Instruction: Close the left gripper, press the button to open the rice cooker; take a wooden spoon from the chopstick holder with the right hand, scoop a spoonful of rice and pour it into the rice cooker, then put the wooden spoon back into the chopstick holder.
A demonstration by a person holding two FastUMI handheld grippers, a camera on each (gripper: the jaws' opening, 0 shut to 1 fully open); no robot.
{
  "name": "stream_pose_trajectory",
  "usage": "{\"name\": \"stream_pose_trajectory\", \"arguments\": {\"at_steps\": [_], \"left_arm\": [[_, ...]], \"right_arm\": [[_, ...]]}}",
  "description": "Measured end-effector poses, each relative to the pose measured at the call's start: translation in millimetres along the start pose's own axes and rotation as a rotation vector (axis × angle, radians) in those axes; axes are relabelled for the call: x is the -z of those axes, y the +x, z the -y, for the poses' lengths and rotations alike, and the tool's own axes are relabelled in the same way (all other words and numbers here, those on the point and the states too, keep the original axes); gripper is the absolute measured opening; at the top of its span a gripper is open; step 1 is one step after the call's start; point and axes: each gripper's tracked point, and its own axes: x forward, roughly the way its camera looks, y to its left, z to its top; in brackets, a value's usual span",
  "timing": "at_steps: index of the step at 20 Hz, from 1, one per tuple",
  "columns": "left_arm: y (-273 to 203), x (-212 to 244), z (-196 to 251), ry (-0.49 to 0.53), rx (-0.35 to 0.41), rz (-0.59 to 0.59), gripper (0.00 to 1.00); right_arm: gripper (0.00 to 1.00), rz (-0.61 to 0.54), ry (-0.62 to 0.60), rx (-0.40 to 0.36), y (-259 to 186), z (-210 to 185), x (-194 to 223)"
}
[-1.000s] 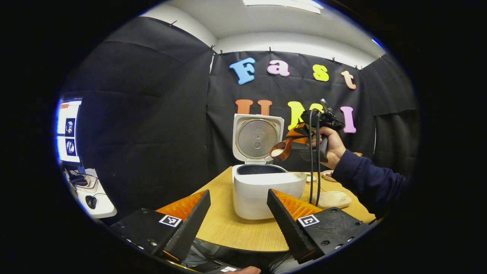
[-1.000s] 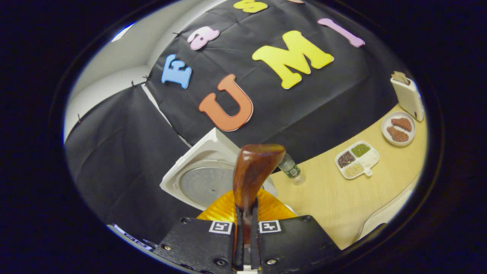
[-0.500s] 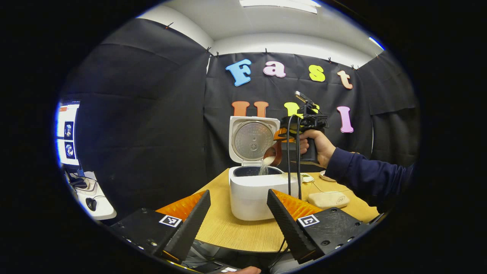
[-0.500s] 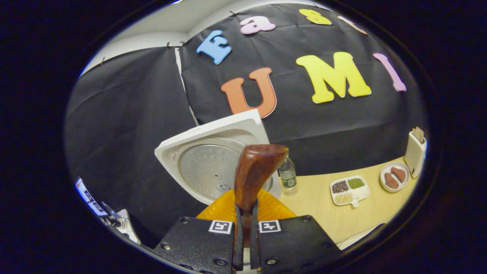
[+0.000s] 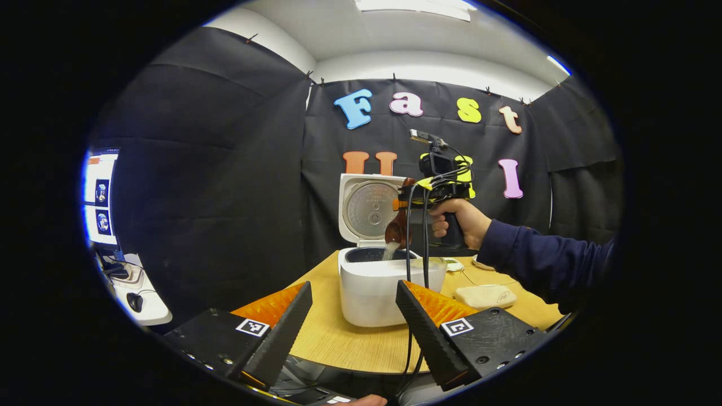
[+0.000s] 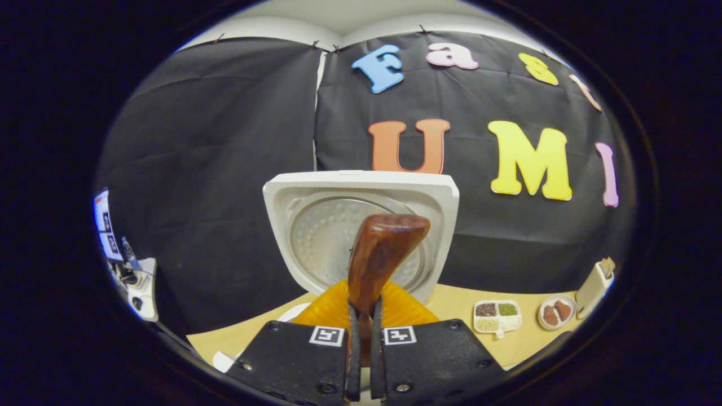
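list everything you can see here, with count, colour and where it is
rice cooker: 1, white, on the table, lid up
wooden spoon: 1, brown, tipped over the pot, rice falling
table: 1, light wood
divided dish: 1, white, table right, holds grains
small plate: 1, white, beside the dish
chopstick holder: 1, cream, far right
monitor: 1, far left
sleeve: 1, dark blue
hand: 1, holding the right gripper
left gripper: 1, jaws apart, empty
right gripper: 1, jaws clamped on the spoon
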Motion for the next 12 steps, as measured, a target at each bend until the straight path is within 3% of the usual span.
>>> {"name": "stream_pose_trajectory", "arguments": {"at_steps": [7, 12], "left_arm": [[-6.8, -2.2, 5.8, -0.012, 0.021, 0.005, 0.95], [-10.7, -6.4, 6.7, -0.020, 0.004, 0.006, 0.95]], "right_arm": [[0.12, -0.012, -0.256, 0.050, -4.5, -14.6, 12.4], [0.13, 0.024, -0.256, 0.056, -12.9, -14.8, 7.7]]}}
